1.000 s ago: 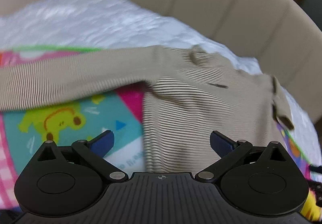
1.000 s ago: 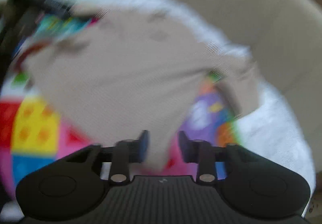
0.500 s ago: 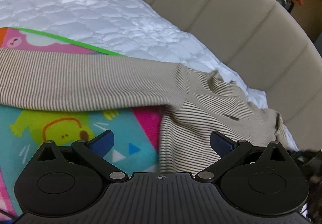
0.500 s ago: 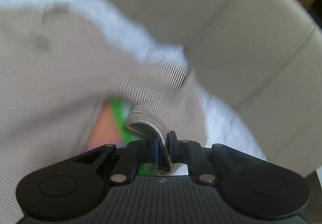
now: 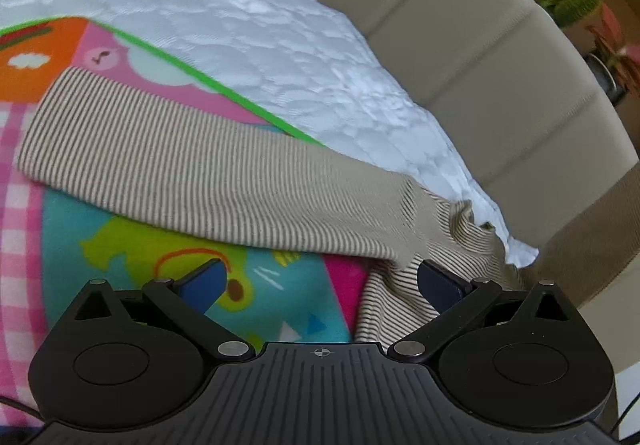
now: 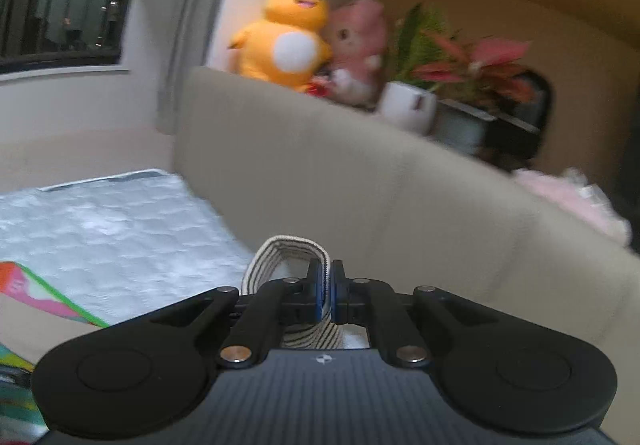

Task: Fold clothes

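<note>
A beige, thin-striped long-sleeve top (image 5: 224, 181) lies on a colourful cartoon play mat (image 5: 160, 257), one sleeve stretched out to the left and its body bunched at the right. My left gripper (image 5: 320, 281) is open and empty just above the mat, below the sleeve. My right gripper (image 6: 327, 285) is shut on a fold of the striped top (image 6: 288, 249) and holds it up, facing the sofa back.
The mat lies on a white quilted cover (image 5: 256, 29) over a beige sofa (image 5: 460, 45). Behind the sofa back (image 6: 360, 173) stand a yellow plush duck (image 6: 286, 33), a pink plush (image 6: 360, 41) and potted plants (image 6: 448, 65).
My right gripper shut on an edge of the top and lifted it, tilting up towards the sofa back. The left view shifted so the sleeve lies further left; the left gripper stayed open.
</note>
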Available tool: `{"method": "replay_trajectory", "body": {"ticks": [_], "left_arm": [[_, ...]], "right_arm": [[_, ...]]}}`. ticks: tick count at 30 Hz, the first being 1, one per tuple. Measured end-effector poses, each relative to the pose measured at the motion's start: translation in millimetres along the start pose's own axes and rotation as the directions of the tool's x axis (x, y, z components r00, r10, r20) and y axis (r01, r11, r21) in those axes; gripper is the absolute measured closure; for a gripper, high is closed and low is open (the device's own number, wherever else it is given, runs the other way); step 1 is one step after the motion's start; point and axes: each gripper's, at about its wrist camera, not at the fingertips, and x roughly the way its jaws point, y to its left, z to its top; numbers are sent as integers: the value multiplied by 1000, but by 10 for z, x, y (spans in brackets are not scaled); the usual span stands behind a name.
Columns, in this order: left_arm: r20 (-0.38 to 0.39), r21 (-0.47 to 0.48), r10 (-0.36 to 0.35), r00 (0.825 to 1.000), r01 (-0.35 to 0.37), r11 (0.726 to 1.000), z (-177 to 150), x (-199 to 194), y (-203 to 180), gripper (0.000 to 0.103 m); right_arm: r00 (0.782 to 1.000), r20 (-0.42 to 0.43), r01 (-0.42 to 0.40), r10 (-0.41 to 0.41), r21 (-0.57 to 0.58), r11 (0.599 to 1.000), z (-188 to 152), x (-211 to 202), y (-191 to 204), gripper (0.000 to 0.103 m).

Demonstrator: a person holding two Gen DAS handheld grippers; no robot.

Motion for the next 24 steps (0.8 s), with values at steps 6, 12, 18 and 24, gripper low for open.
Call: {"method": "replay_trajectory", "body": {"ticks": [6,12,18,24], "left_arm": [[-16,-30,-16,1000,15,999,19,18,82,0],[-59,-41,-32,998,29,999,-3,89,123,0],[-63,-26,-27,998,26,999,-15,119,111,0],[-36,-40,-29,999,28,999,-19,101,134,0]], "right_arm": [[993,-62,-101,101,4,995,-88,403,635,100],[991,-100,-95,88,-62,994,-258,628,1129,86],[987,-99,-131,128,-16,991,-412,637,1091,54],[974,-162,-125,161,207,970,-921,452,687,35]]}}
